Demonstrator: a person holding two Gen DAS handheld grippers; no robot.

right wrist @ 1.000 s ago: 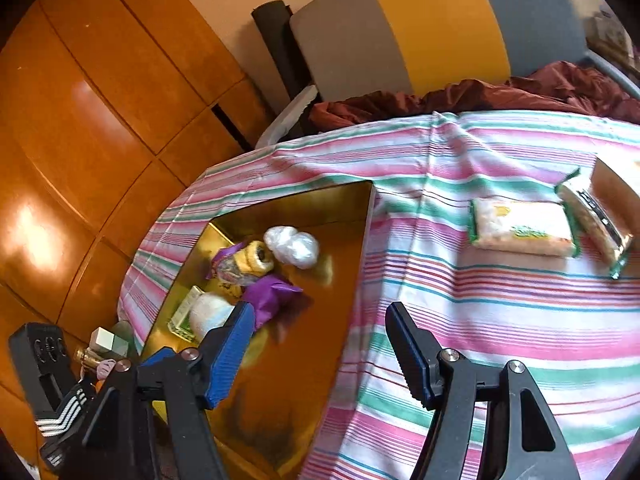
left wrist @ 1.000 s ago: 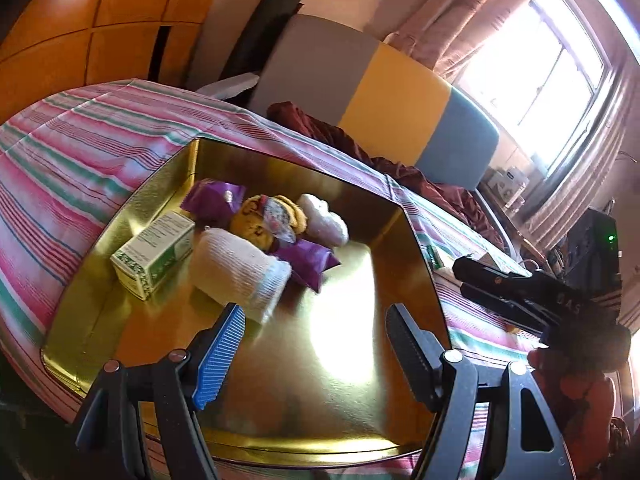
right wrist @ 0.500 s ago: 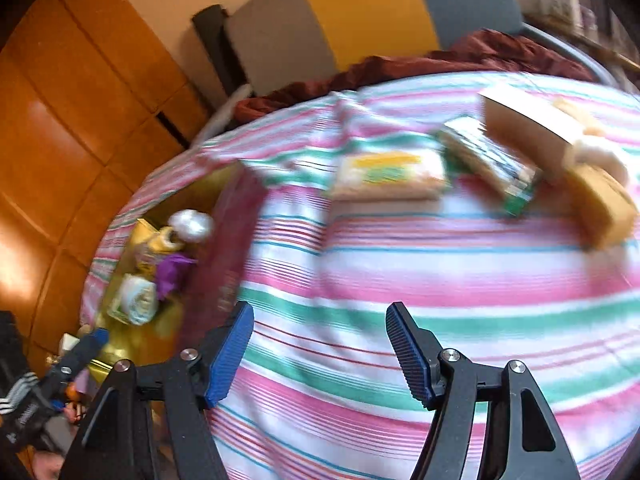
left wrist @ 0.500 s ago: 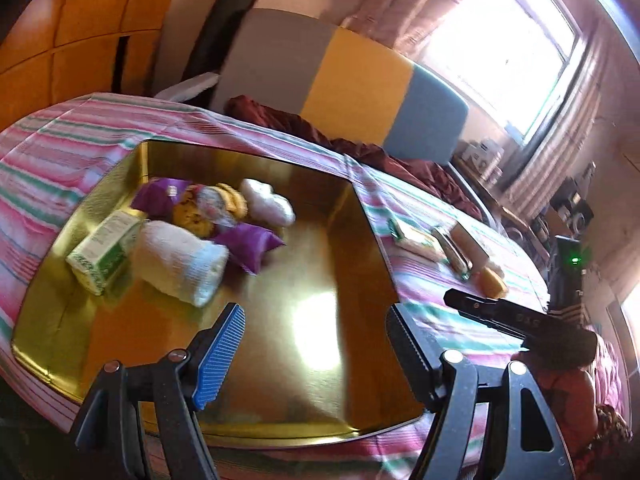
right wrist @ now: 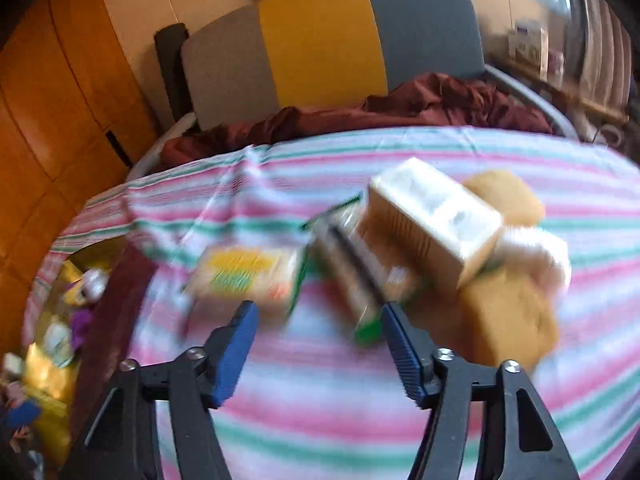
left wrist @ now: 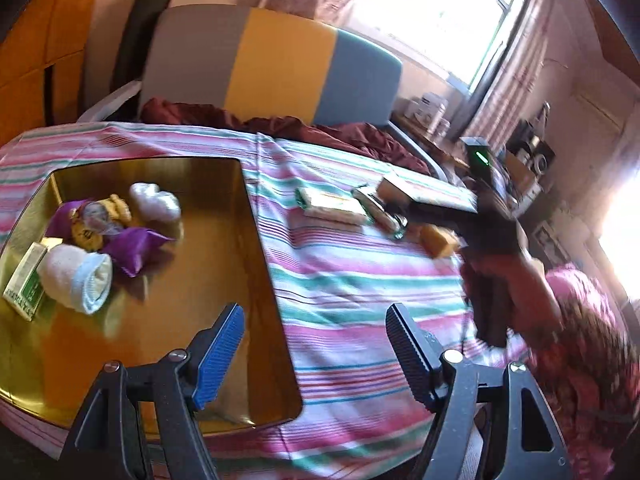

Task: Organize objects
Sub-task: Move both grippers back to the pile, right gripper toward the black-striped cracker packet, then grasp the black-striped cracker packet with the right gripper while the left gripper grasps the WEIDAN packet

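Left of your left claw's blue pads [left wrist: 224,344], the gold tray [left wrist: 256,280] holds a purple pouch [left wrist: 136,246] and white rolled sock [left wrist: 76,278]. Under both claws lies the pink, green and white striped cloth [left wrist: 352,280]; ahead of your right claw, a yellow-and-green packet [right wrist: 244,274].

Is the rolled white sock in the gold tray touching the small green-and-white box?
Touching: left wrist view shows rolled white sock lying against and partly over green-and-white box.

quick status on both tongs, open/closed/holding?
Left tongs: open, empty, over the gold tray edge.
Right tongs: open, empty, jaws have just been closing; near the green-edged packet, not gripping it.
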